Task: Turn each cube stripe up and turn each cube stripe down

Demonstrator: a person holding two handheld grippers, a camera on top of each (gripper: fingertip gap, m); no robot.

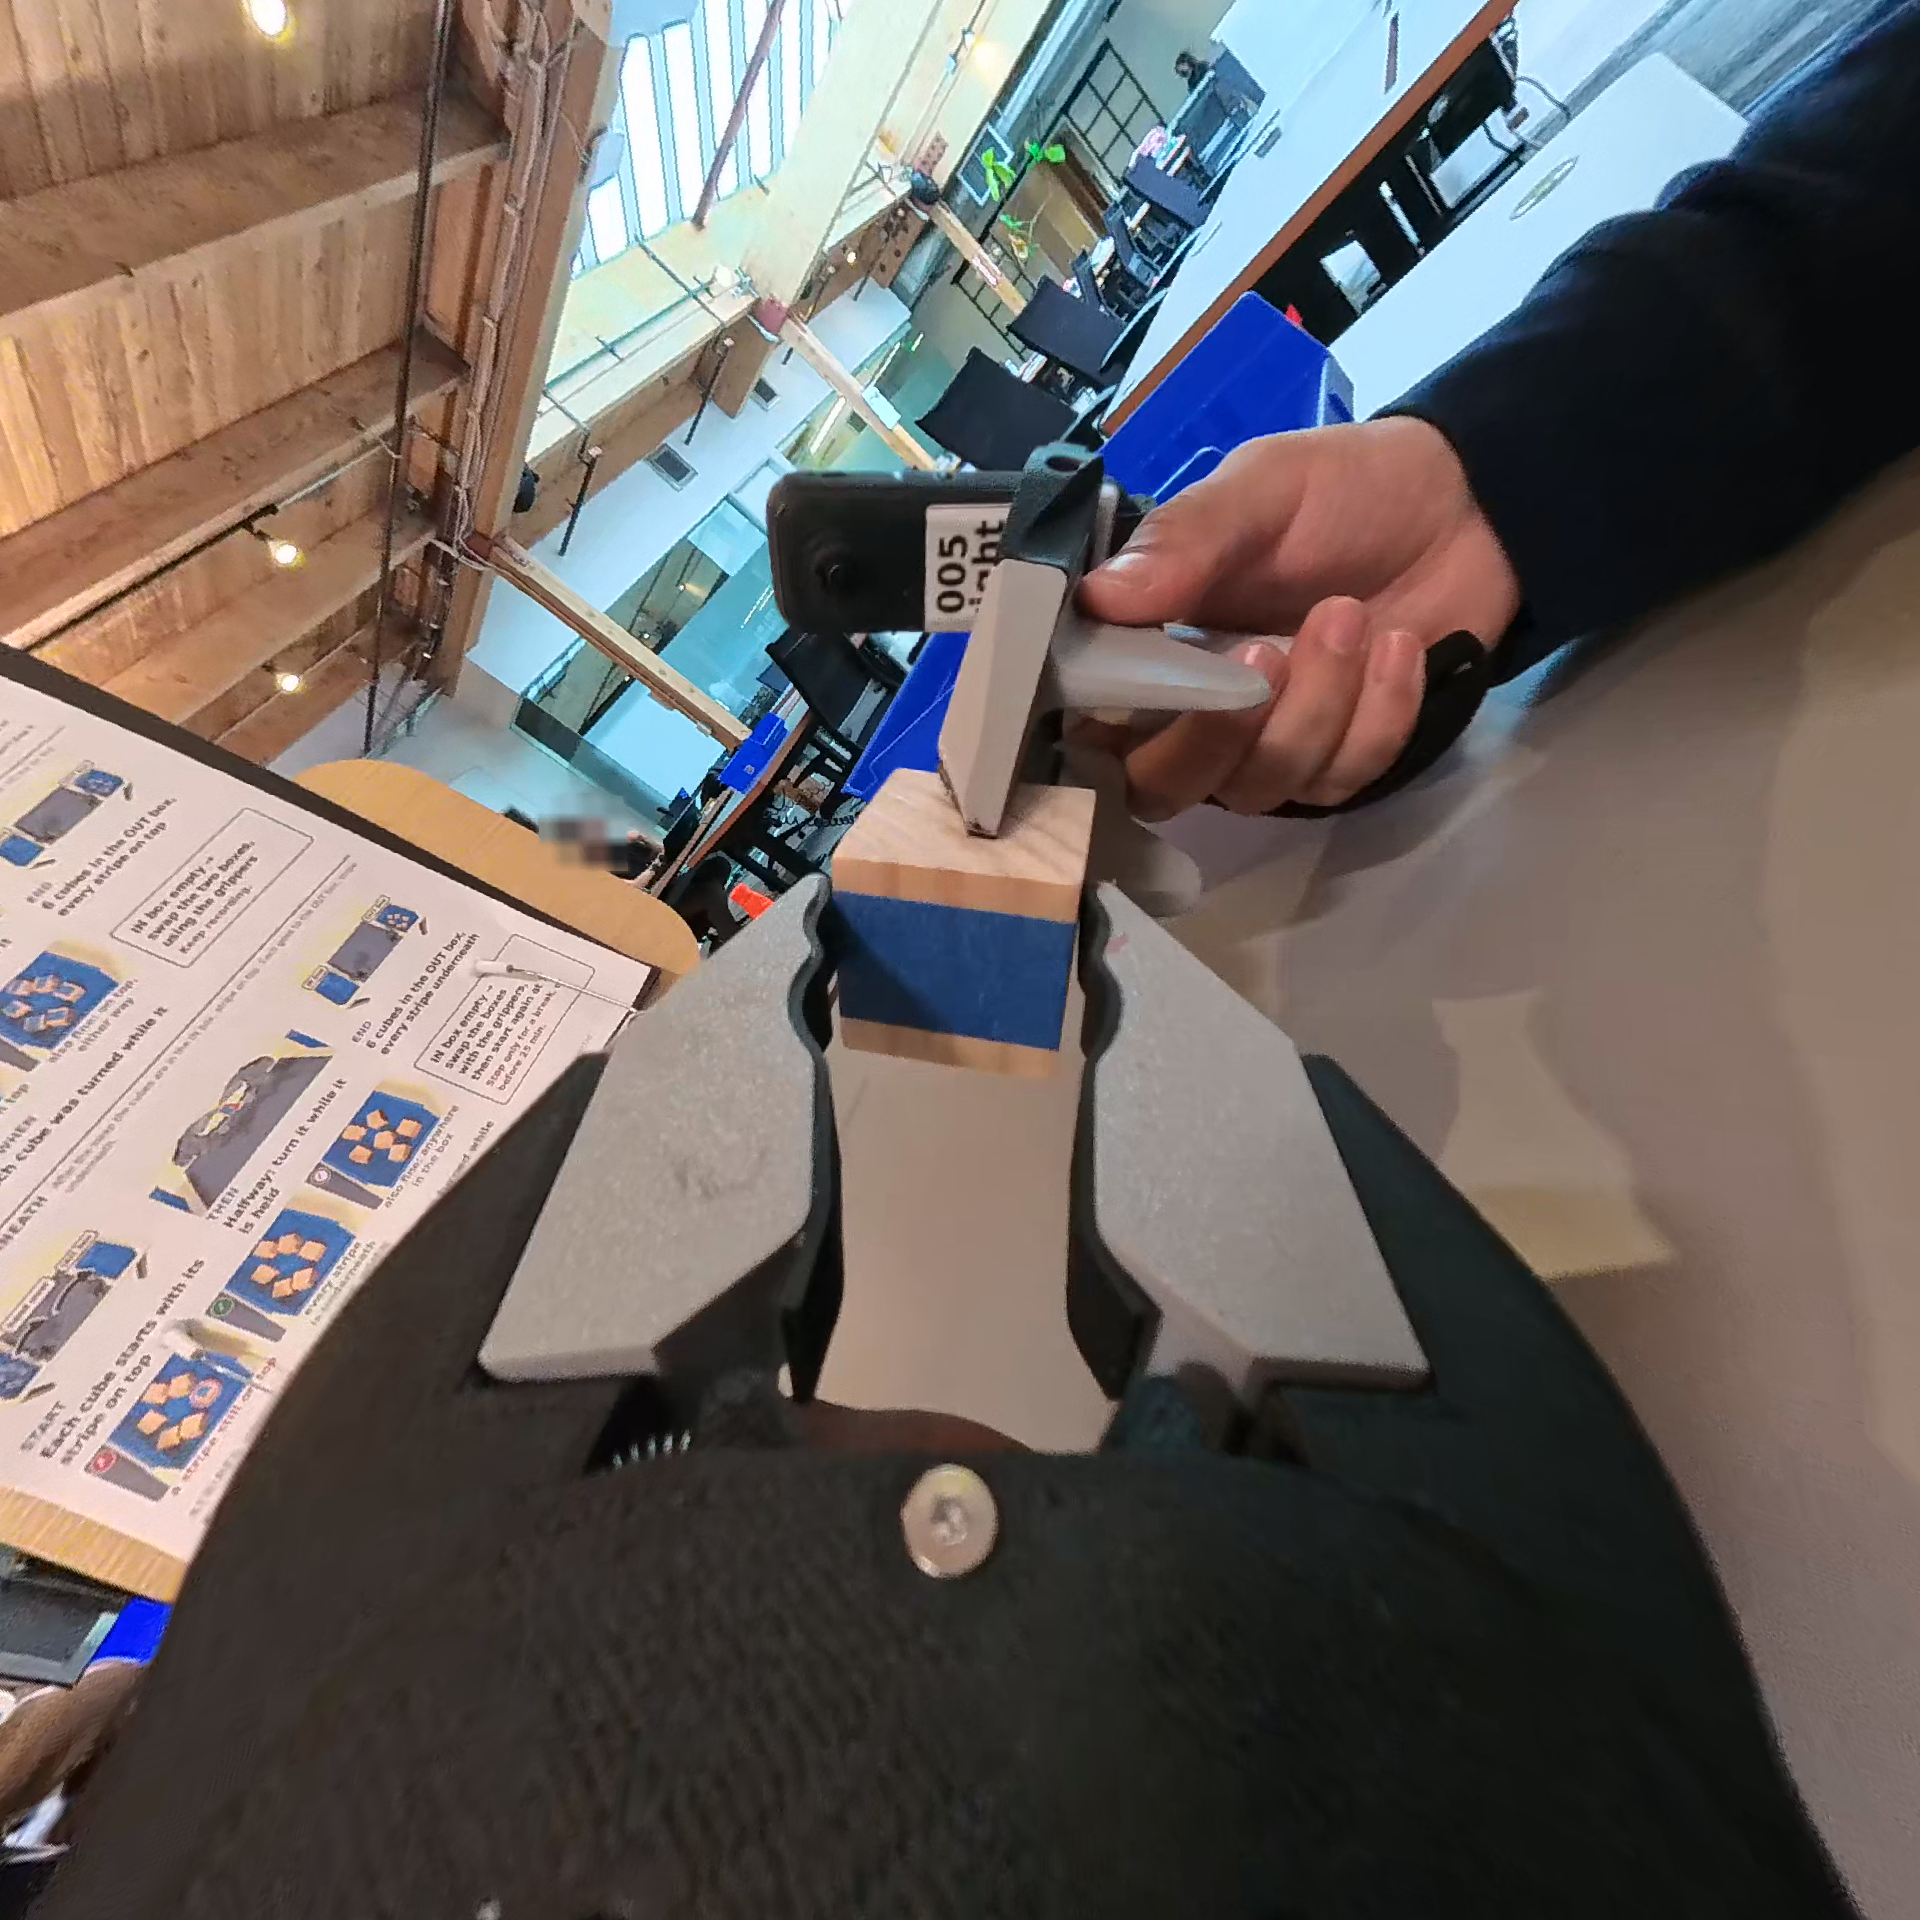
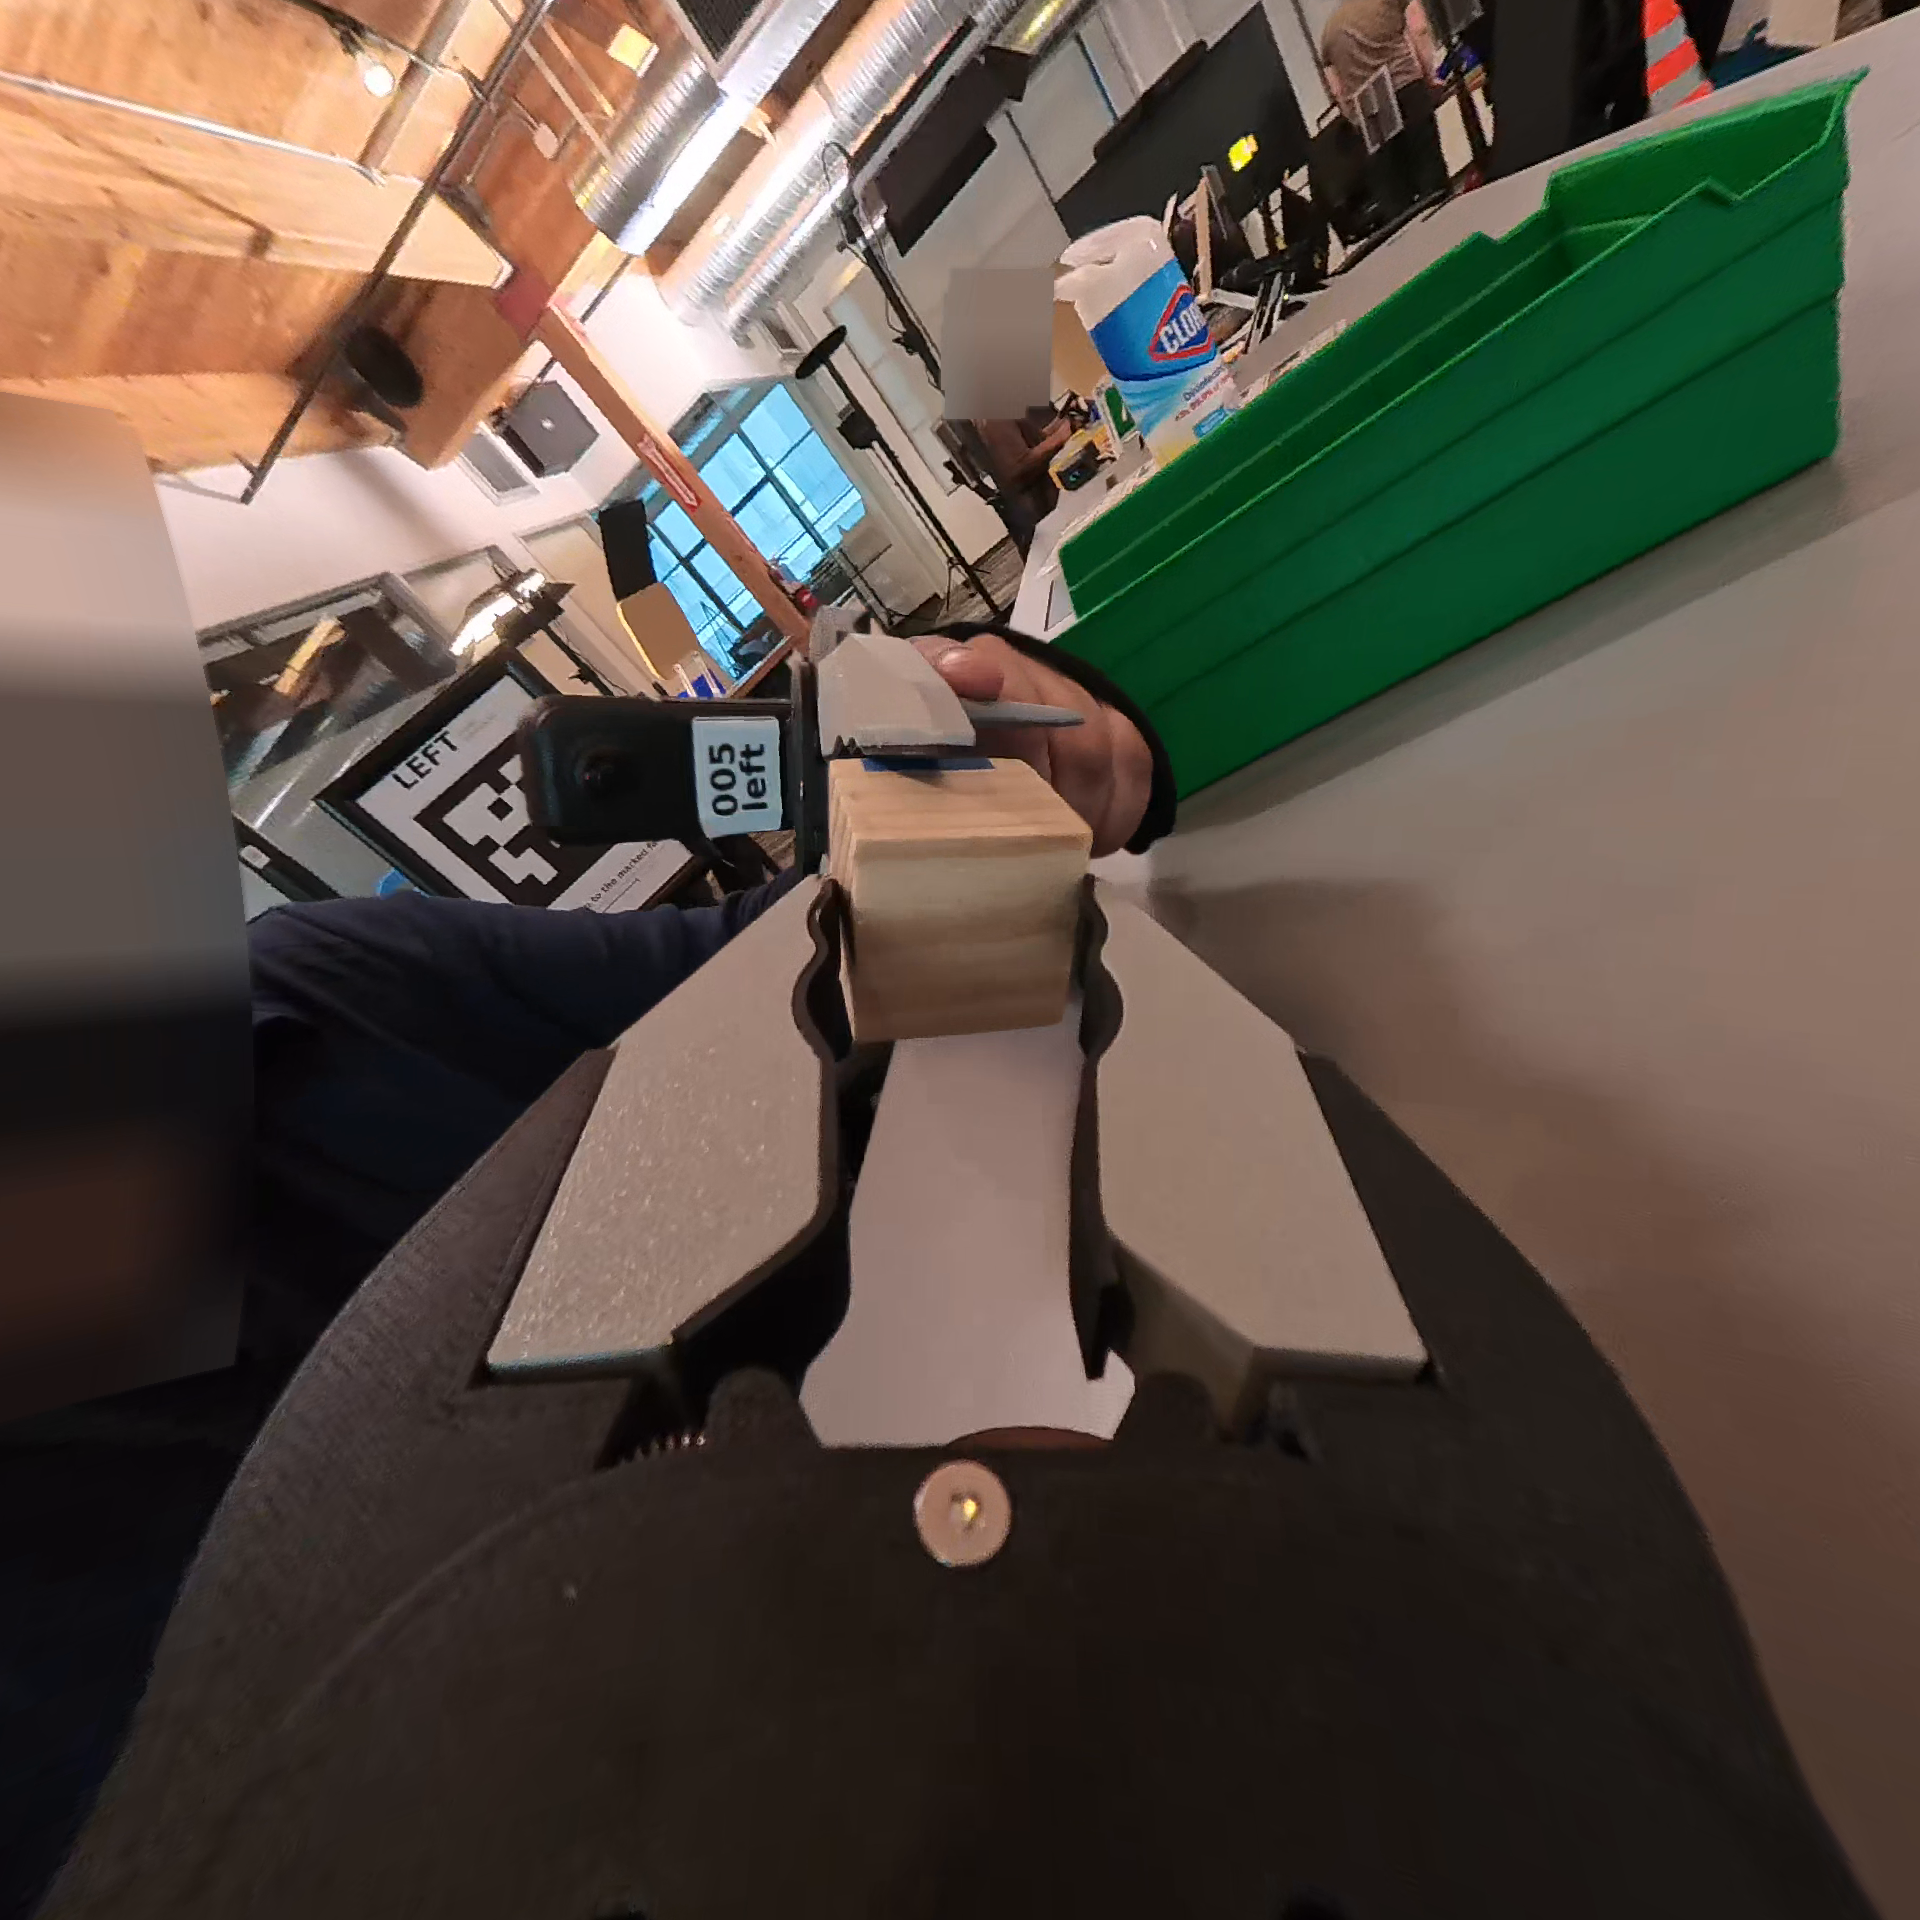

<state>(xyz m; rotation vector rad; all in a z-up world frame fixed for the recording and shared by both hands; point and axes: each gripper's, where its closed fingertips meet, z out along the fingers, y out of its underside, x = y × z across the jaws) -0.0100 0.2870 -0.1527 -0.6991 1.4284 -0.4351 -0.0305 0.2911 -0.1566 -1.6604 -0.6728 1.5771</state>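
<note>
One wooden cube [image 1: 951, 977] with a blue stripe is held in the air between both grippers. In the left wrist view my left gripper [image 1: 954, 982] is shut on its two sides, and the blue stripe faces the camera. One grey finger [image 1: 997, 707] of the right gripper presses on the cube's top face; the other finger is hidden. In the right wrist view my right gripper [image 2: 958, 956] is shut on the cube [image 2: 961, 935], with a plain wood face towards the camera. The left gripper's finger [image 2: 894, 707] lies on the striped top face.
A printed instruction sheet [image 1: 208, 1143] stands at the left. A blue bin [image 1: 1226, 416] sits behind the right hand. A green bin [image 2: 1507, 499] lies on the grey table [image 2: 1558, 1039] at the right, with a wipes canister [image 2: 1153, 332] beyond it.
</note>
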